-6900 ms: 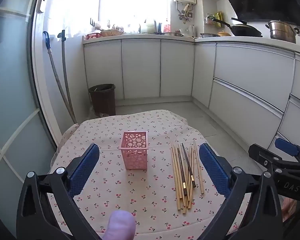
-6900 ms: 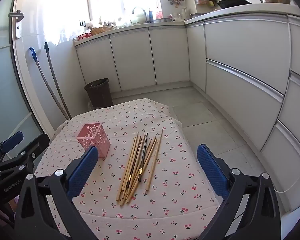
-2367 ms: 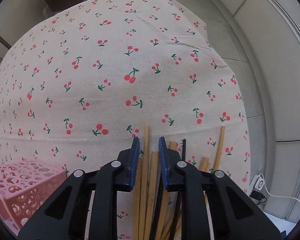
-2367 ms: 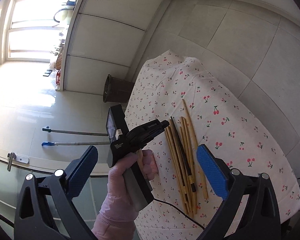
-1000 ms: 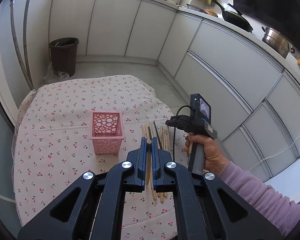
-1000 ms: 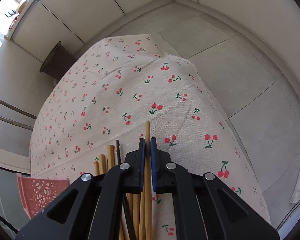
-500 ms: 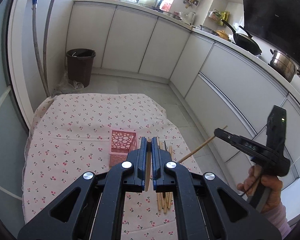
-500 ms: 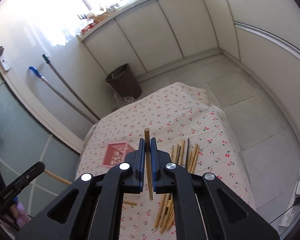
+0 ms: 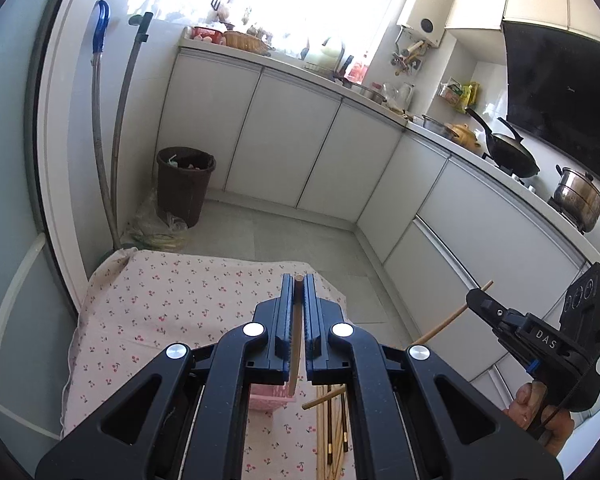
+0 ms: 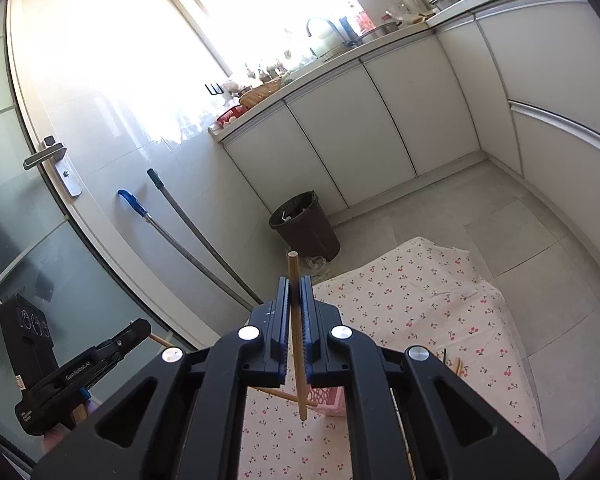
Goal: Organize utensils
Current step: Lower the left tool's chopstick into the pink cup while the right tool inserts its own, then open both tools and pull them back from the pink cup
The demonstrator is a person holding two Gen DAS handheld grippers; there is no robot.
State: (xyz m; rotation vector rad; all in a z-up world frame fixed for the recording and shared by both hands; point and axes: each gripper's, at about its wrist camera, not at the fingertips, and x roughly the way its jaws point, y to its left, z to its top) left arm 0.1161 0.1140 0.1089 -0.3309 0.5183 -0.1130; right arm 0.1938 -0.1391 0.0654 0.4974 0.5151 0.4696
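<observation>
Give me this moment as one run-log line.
left gripper: shut on chopstick | right gripper: shut on chopstick | both lifted above pink basket | rest of chopsticks on tablecloth

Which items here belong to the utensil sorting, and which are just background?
Job:
- left claw, shut on a chopstick
- right claw, shut on a second chopstick
- pink holder
- loose chopsticks on the cherry tablecloth

Background:
- trash bin
- mop handles
- wok
- steel pot
</observation>
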